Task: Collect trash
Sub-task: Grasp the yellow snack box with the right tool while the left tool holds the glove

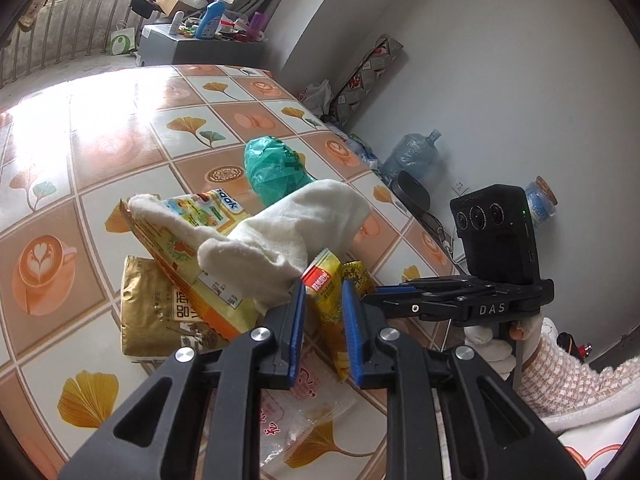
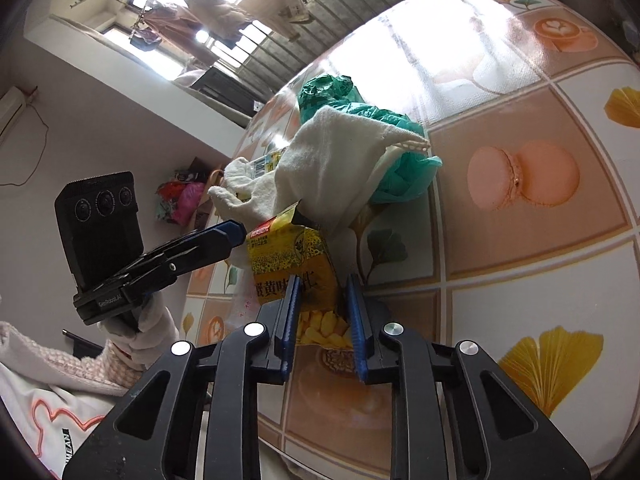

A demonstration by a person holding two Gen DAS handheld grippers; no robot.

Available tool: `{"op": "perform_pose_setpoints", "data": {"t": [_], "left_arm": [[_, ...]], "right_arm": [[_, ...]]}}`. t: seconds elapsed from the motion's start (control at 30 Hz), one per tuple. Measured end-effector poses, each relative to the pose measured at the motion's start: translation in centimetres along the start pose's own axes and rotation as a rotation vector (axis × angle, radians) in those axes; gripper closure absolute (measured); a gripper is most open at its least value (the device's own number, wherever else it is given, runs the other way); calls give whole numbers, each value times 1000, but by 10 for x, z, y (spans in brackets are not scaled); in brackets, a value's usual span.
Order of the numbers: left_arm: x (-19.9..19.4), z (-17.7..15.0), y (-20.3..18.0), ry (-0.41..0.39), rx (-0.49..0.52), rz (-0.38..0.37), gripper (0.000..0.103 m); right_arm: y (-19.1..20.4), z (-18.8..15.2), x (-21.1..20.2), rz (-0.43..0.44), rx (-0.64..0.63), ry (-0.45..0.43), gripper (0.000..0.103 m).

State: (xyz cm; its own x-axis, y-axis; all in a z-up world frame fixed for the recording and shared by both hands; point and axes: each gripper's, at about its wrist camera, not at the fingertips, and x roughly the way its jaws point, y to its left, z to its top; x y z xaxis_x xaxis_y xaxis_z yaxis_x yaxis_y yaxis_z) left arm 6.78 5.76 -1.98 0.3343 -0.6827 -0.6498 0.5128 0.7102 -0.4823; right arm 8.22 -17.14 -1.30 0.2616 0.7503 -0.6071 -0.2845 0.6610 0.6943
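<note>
A yellow snack packet (image 1: 329, 300) with a red top stands between the blue pads of my left gripper (image 1: 323, 292), which is shut on it. The same packet (image 2: 292, 264) sits between the jaws of my right gripper (image 2: 322, 288), which also closes on it from the other side. My right gripper shows in the left wrist view (image 1: 370, 294); my left gripper shows in the right wrist view (image 2: 236, 232). Behind the packet lie a white cloth (image 1: 288, 232), a green plastic bag (image 1: 276, 168), an orange-yellow wrapper (image 1: 188, 240) and a gold packet (image 1: 152, 312).
The pile rests on a table (image 1: 100, 152) with a tile-patterned cover. A clear printed plastic bag (image 1: 296, 400) lies under my left gripper. Beyond the table's right edge stand a water jug (image 1: 412, 152) and a black stool (image 1: 414, 192). A cluttered cabinet (image 1: 192, 36) stands far back.
</note>
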Motion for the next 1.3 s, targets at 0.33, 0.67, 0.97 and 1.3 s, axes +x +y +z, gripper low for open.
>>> {"op": "perform_pose_setpoints", "data": {"t": [0.33, 0.67, 0.97, 1.3], "left_arm": [[-21, 17, -10, -72, 46, -41, 85], [25, 43, 5, 14, 84, 168, 71], [44, 39, -5, 87, 167, 238, 71], [54, 38, -26, 131, 232, 228, 54]], "right_arm": [[-11, -17, -53, 5, 38, -140, 95], [-25, -19, -42, -46, 176, -231, 95], [-38, -21, -47, -38, 211, -233, 95], [-42, -24, -50, -40, 216, -226, 95]]}}
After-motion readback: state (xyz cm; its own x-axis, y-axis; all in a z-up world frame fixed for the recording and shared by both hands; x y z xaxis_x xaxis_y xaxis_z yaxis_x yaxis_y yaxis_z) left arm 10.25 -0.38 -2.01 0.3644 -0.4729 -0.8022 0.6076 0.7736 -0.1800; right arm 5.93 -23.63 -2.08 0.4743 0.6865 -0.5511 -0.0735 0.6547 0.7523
